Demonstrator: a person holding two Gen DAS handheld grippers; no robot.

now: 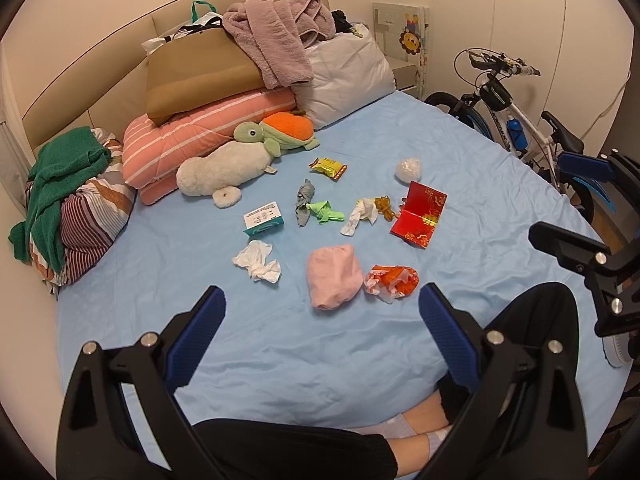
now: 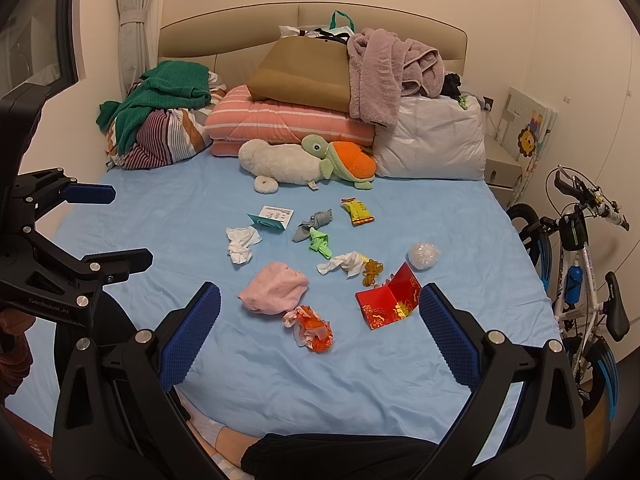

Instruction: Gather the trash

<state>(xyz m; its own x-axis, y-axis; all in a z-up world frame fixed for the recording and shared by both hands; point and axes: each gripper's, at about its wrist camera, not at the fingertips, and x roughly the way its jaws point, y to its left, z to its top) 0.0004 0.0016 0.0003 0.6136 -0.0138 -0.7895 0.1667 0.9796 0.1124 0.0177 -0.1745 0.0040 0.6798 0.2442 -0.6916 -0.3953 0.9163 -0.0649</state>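
Both claws are hovering spread wide and empty over the near end of the bed (image 1: pixel 360 360), the left claw (image 1: pixel 320 336) and the right claw (image 2: pixel 320 332) pointing toward the headboard. Litter is lying mid-mattress: closest is the crumpled orange wrapper (image 2: pixel 310 326), sitting just ahead of the right claw, beside a pink cloth (image 2: pixel 276 292). A red envelope (image 2: pixel 390 300) and crumpled tissue (image 2: pixel 240 244) are lying further off. Right looks nearer.
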